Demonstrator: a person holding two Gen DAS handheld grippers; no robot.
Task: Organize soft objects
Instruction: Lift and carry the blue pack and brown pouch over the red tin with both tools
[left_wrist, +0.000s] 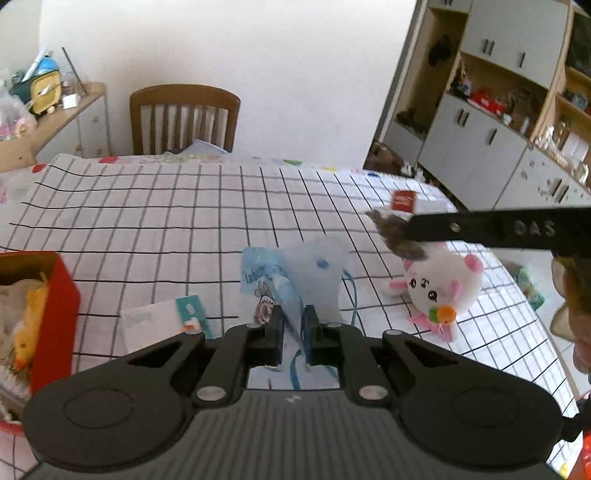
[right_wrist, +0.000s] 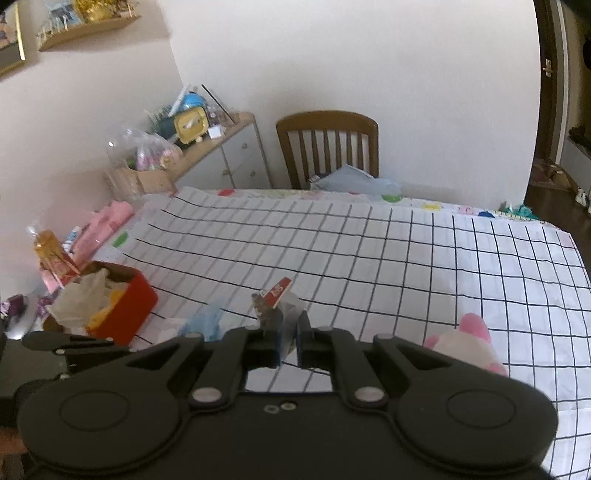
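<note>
My left gripper (left_wrist: 292, 325) is shut on a pale blue plastic bag (left_wrist: 295, 280) with a blue drawstring, held above the checked tablecloth (left_wrist: 166, 221). My right gripper (right_wrist: 289, 336) is shut on a small clear packet with a red and white label (right_wrist: 277, 301); in the left wrist view its black finger (left_wrist: 480, 229) reaches in from the right, with a brown fuzzy thing (left_wrist: 397, 236) at its tip. A white and pink plush toy (left_wrist: 439, 288) lies on the cloth at the right, and its pink ear shows in the right wrist view (right_wrist: 469, 338). A red box (left_wrist: 55, 317) at the left holds a yellow plush and white soft things.
A white and teal paper packet (left_wrist: 166, 325) lies left of the bag. A small red card (left_wrist: 403, 201) lies far right. A wooden chair (left_wrist: 183, 118) stands behind the table, a cluttered sideboard (right_wrist: 207, 147) at the left, shelving (left_wrist: 498, 110) at the right.
</note>
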